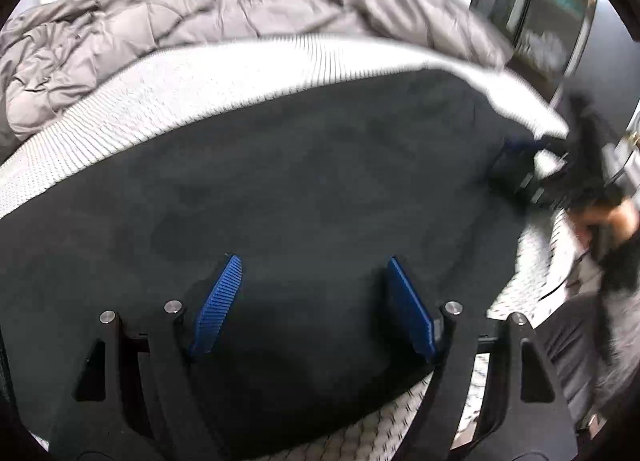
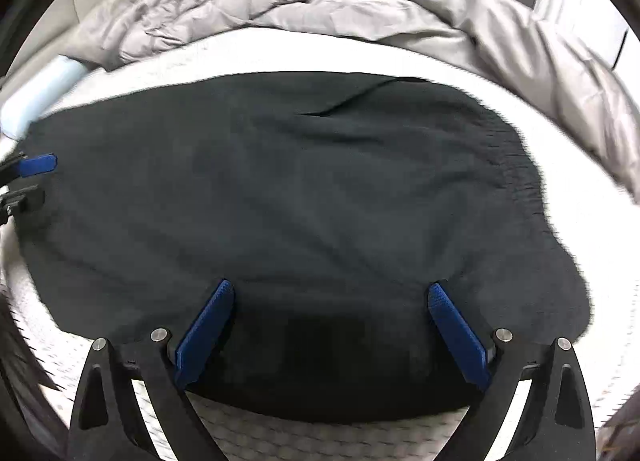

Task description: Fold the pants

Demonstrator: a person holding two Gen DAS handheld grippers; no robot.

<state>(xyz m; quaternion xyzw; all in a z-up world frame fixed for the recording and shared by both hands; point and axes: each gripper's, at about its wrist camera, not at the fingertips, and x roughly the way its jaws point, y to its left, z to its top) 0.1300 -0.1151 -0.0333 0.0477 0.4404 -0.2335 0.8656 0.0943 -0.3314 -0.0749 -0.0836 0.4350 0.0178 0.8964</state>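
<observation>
Now both point steeply down over the pants [image 2: 280,181]; left gripper [image 1: 314,261] and right gripper [image 2: 330,287] gape, empty.

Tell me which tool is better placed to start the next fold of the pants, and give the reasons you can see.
Right, though narrowly. The right tool hangs open over the pants close to their near edge, with the gathered waistband at its right. The left tool is open too, but its view is blurred.

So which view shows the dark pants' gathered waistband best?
The right wrist view: the dark pants' gathered waistband shows sharply at their right edge. In the left wrist view that end is blurred behind the right gripper.
</observation>
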